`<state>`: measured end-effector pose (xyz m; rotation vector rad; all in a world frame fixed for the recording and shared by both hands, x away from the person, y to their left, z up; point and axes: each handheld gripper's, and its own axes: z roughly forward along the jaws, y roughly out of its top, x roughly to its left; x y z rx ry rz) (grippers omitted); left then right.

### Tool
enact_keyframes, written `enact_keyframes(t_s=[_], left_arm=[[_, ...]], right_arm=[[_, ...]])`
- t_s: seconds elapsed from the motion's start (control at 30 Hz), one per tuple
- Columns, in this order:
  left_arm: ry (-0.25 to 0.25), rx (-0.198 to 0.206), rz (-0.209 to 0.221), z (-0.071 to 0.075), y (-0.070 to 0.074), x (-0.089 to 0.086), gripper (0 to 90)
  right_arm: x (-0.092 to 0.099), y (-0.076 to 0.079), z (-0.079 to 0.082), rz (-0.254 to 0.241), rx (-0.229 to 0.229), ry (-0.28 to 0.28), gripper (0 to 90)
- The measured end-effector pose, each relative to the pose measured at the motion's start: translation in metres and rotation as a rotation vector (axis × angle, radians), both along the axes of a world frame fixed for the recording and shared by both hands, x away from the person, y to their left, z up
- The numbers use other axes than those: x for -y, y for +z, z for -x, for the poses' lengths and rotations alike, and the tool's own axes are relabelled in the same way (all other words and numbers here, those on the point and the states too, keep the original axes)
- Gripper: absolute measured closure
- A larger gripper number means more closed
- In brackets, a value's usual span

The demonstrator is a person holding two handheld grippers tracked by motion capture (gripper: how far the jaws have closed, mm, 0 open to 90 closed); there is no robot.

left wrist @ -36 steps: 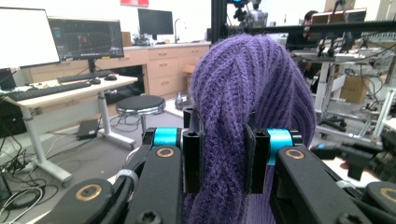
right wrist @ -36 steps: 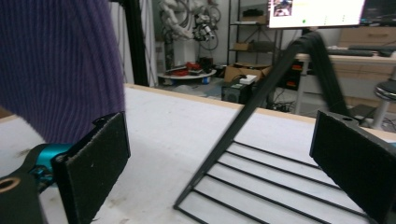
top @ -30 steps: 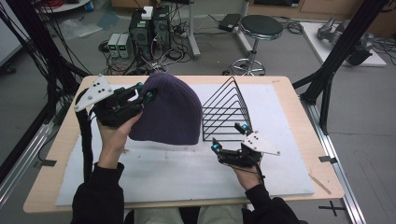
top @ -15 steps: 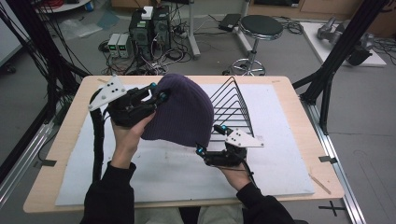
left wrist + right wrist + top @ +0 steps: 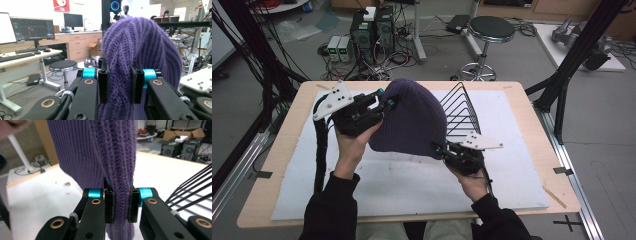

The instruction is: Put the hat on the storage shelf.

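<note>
A purple knit hat (image 5: 409, 120) hangs above a wooden table (image 5: 292, 150), pinched at two places by a person working a pair of hand-held grippers. The left gripper (image 5: 382, 100) clamps a thick fold of the knit at the hat's upper left; in the left gripper view (image 5: 120, 82) the wool bulges between the two black jaws, which press in on it from both sides. The right gripper (image 5: 439, 149) has just been closing its jaws and now bites the hat's lower right edge; the right gripper view (image 5: 121, 206) shows the ribbed hem squeezed flat between the pads. The hat's lower edge hangs close over a white mat (image 5: 412, 185) covering the tabletop. Just behind and to the right of the hat stands a black wire rack (image 5: 464, 107). A round stool (image 5: 490, 27) and computer cases (image 5: 372, 25) sit on the floor beyond the table.
</note>
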<state>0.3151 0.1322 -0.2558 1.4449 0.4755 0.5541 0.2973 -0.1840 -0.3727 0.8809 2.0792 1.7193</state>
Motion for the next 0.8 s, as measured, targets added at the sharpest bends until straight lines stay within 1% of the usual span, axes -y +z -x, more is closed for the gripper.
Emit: enact_keyframes(t_s=[0.03,0.1,0.13,0.17,0.3,0.4,0.43,0.5,0.6,0.7,0.8], left_arm=[[0.001,0.005,0.004,0.000,0.001,0.002,74.6],[0.005,0.014,-0.014,-0.001,0.003,0.005,74.7],[0.003,0.015,-0.023,-0.001,0.005,0.008,74.6],[0.002,0.016,-0.026,-0.002,0.006,0.011,74.6],[-0.002,0.026,-0.030,-0.005,0.011,0.021,74.6],[0.003,0.027,-0.035,-0.009,0.015,0.029,74.5],[0.009,0.031,-0.041,-0.010,0.017,0.031,74.5],[0.018,0.040,-0.053,-0.012,0.019,0.034,74.6],[0.022,0.042,-0.049,-0.016,0.023,0.038,74.6],[0.026,0.041,-0.043,-0.019,0.025,0.041,74.6],[0.037,0.053,-0.042,-0.019,0.029,0.043,74.6]], right_arm=[[0.005,0.003,-0.001,-0.011,0.003,-0.006,81.7],[0.014,0.007,-0.005,-0.009,0.010,-0.013,81.6],[0.017,0.008,-0.006,-0.008,0.002,-0.006,81.6],[0.022,0.011,-0.008,0.005,-0.007,-0.005,81.6],[0.031,0.019,-0.013,0.035,0.007,-0.035,81.6],[0.037,0.025,-0.018,0.038,0.001,-0.062,81.6],[0.040,0.027,-0.020,0.040,0.007,-0.072,81.6],[0.043,0.030,-0.023,0.037,0.000,-0.088,81.6],[0.049,0.036,-0.029,0.033,0.003,-0.106,81.6],[0.052,0.042,-0.036,0.041,0.004,-0.122,81.6],[0.054,0.048,-0.041,0.043,0.007,-0.140,81.6]])
